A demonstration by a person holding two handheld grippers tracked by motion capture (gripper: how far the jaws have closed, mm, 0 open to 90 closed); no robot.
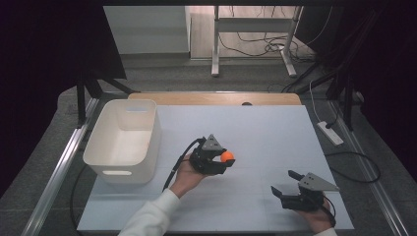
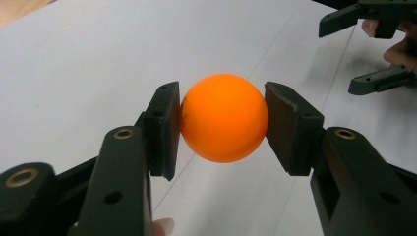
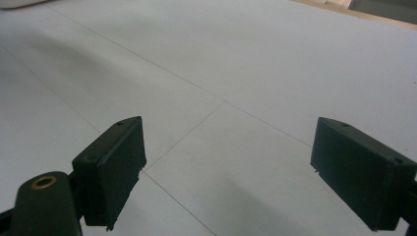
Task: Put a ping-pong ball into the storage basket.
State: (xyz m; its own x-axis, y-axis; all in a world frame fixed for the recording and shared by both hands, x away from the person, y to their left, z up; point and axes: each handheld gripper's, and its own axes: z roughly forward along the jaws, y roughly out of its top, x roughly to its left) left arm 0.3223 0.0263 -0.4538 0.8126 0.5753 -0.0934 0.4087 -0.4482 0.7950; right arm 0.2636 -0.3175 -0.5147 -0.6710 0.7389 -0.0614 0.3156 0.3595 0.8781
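At the lower right of the high view, the right gripper [image 1: 287,184] rests low over the white table [image 1: 265,132], fingers spread wide and empty. Farther in, near centre, the left gripper [image 1: 223,158] points right, its fingers clamped on a small orange plastic ball [image 1: 227,157], lifted beside the white plastic bin [image 1: 125,140].

We are looking at one orange ball [image 1: 227,157], small, round, smooth and evenly coloured, sitting a little right of the middle of the high view, above the pale sheet. In the left gripper view it [image 2: 223,118] is sitting at the centre of the frame, pressed on its left and right sides by two black pads [image 2: 164,125], its lower curve hanging free, and we are seeing no marks on it
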